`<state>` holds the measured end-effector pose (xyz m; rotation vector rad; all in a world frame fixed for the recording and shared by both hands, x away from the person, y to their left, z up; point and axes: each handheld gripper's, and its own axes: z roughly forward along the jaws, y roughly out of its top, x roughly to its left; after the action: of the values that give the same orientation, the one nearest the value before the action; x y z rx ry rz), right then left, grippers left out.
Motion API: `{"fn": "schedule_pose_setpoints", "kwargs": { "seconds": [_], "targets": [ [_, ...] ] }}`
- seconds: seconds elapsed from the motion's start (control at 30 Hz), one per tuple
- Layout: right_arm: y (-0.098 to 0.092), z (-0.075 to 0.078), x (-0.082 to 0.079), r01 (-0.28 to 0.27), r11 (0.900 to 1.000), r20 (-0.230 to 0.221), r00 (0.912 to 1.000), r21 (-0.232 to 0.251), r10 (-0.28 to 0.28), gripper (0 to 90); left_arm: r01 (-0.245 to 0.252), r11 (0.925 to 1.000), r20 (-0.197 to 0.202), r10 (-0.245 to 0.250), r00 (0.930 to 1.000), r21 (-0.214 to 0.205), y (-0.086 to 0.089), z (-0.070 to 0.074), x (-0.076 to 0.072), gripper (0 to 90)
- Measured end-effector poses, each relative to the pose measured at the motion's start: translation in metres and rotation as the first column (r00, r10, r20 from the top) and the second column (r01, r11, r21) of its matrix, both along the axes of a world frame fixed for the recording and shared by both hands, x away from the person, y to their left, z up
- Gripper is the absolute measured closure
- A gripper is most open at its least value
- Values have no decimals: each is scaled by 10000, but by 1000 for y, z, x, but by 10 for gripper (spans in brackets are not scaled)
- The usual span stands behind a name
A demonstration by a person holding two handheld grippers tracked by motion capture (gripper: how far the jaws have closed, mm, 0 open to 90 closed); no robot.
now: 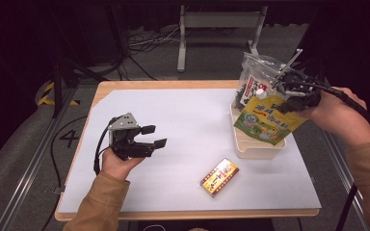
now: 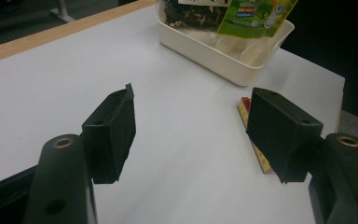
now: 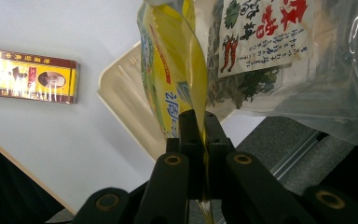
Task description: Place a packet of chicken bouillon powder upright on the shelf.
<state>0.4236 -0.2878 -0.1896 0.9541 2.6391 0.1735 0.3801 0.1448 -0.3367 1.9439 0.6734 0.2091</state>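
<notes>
My right gripper [image 1: 285, 100] is shut on the top edge of a yellow-green pouch [image 1: 264, 121], which hangs tilted over a cream tray [image 1: 257, 151]. In the right gripper view the jaws [image 3: 200, 135] pinch the pouch [image 3: 172, 70] edge-on. A clear bag [image 1: 254, 77] of dark dried food with a red-and-white label stands in the tray just behind the pouch. My left gripper [image 1: 153, 136] is open and holds nothing, low over the white mat at the left. A small red-and-yellow box [image 1: 219, 177] lies flat on the mat in front of the tray.
The white mat [image 1: 183, 125] covers a wooden table whose edge [image 1: 188, 213] runs along the front. In the left gripper view the box [image 2: 244, 107] peeks out behind one finger [image 2: 279, 133], with the tray [image 2: 223, 60] beyond. Cables and a metal stand are on the floor behind.
</notes>
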Motion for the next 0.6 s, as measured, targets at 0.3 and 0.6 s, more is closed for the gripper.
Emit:
{"fn": "schedule_pose_setpoints", "kwargs": {
  "seconds": [0.3,0.6],
  "targets": [
    [0,1,0,-135,9999,163,9998,-24,135,899,15,10000,-55,-16,10000,-26,-1,0,0,330],
    [3,3,-1,-279,9996,176,9995,-51,280,898,29,10000,-64,-29,10000,-43,-1,0,0,330]
  ]
}}
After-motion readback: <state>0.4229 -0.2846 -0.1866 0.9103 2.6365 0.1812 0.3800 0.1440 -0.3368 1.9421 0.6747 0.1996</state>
